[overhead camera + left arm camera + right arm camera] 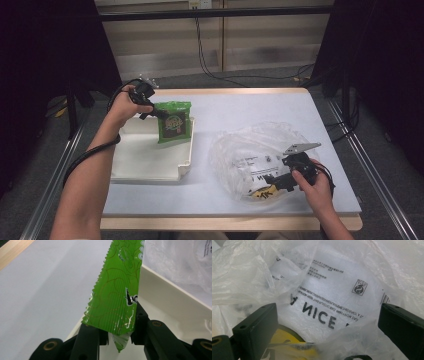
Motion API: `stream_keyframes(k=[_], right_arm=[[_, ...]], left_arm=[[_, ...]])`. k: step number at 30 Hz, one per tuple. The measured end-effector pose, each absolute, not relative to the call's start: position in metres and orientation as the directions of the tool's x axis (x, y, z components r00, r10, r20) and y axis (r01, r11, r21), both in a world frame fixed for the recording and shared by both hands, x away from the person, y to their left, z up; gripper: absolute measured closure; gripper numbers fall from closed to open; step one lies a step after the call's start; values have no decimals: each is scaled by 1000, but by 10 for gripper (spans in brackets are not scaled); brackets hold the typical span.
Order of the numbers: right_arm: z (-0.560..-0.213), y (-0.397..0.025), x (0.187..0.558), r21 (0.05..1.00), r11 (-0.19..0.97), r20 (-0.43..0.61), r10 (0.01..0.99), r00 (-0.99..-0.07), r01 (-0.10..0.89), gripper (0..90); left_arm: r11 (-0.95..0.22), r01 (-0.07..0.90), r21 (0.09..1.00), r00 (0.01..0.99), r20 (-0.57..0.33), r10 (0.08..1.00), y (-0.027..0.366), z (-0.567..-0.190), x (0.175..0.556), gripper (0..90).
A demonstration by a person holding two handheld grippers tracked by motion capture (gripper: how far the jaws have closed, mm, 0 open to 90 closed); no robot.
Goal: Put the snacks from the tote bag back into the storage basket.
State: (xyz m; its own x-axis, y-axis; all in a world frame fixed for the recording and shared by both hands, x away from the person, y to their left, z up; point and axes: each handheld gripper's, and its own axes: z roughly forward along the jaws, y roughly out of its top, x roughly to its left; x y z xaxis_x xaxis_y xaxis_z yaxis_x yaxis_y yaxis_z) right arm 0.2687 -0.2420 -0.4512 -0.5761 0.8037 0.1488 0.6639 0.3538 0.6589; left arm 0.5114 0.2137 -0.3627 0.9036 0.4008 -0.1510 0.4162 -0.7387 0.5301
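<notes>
A: Where is the green snack packet [173, 123]?

B: It stands upright over the far right corner of the white tray [145, 160], its printed face turned toward the person. In the left gripper view the packet [115, 292] runs up from between the black jaws, its crimped, saw-toothed edge to the left, and the tray wall [172, 297] sits just beside it on the right.

A: So the left tool [159, 114] has it?

B: Yes, the jaws are clamped on the packet's sealed end, with a bit of silver lining poking out below them. The person's left hand [122, 105] holds that tool at the tray's far left corner.

A: And the other side?

B: The right tool [278, 182] rests at the near edge of a crumpled clear plastic bag [260, 155] that lies on the white surface [250, 107], to the right of the tray. In the right gripper view its jaws stand wide apart, the bag [332, 292] between them, printed with black lettering reading "NICE". Something yellow [287, 345] shows through the plastic near the left jaw. The right hand [315, 187] grips that tool by the surface's near right corner
</notes>
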Motion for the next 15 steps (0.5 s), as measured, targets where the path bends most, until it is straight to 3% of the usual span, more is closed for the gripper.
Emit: stream_keyframes(k=[15], right_arm=[[-450,-241,268,658,363,147,797,-585,660,26]], left_arm=[[-720,440,537,885,-124,449,220,-366,511,572]])
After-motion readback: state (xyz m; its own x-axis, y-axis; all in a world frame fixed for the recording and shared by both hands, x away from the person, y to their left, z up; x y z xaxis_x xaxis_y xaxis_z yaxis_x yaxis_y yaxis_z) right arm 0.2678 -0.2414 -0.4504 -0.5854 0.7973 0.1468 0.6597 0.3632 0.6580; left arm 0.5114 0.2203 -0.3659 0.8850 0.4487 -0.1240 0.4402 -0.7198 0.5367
